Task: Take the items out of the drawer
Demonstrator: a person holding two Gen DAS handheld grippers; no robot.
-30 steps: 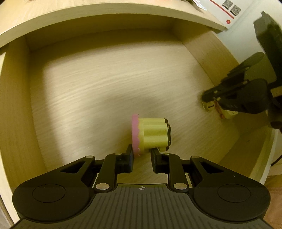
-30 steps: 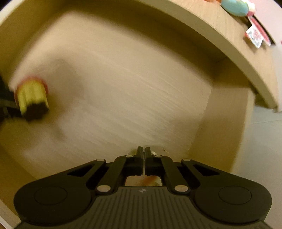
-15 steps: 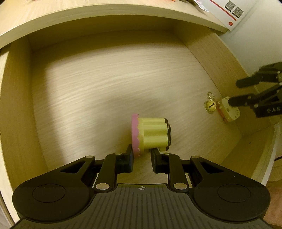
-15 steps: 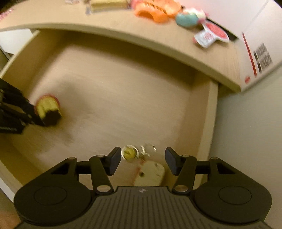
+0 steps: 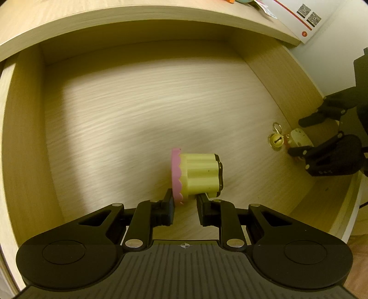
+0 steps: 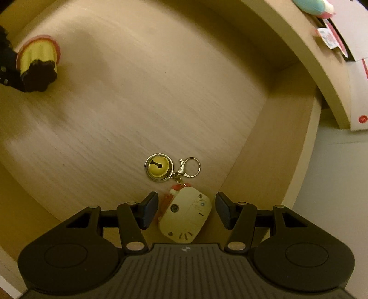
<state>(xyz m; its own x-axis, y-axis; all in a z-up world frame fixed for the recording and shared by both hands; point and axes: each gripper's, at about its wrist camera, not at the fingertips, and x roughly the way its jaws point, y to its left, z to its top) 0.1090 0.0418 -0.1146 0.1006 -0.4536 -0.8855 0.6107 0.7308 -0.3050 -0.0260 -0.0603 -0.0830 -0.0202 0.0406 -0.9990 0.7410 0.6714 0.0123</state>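
Note:
A toy cupcake (image 5: 197,172) lies on its side on the floor of the open wooden drawer (image 5: 138,110), pink rim to the left, dark base to the right. My left gripper (image 5: 185,207) is open by a narrow gap, its fingertips flanking the cupcake's near edge. At the drawer's right wall lies a keychain: a cream charm (image 6: 186,216), a yellow bell (image 6: 158,166) and a clasp ring (image 6: 191,166). My right gripper (image 6: 186,211) is open, one finger on each side of the charm. The right gripper (image 5: 322,140) shows in the left wrist view, the cupcake (image 6: 36,62) in the right.
The desktop edge (image 6: 299,46) overhangs the drawer's back. On it lie a blue and pink soft toy (image 6: 315,7), a small packet (image 6: 329,38) and a white box with a red dot (image 6: 358,92). The drawer's right wall (image 6: 276,142) is close beside the keychain.
My right gripper was shut over the keychain, then opened and drew back, and now sits low with the charm between its fingers. The left gripper and cupcake have not moved.

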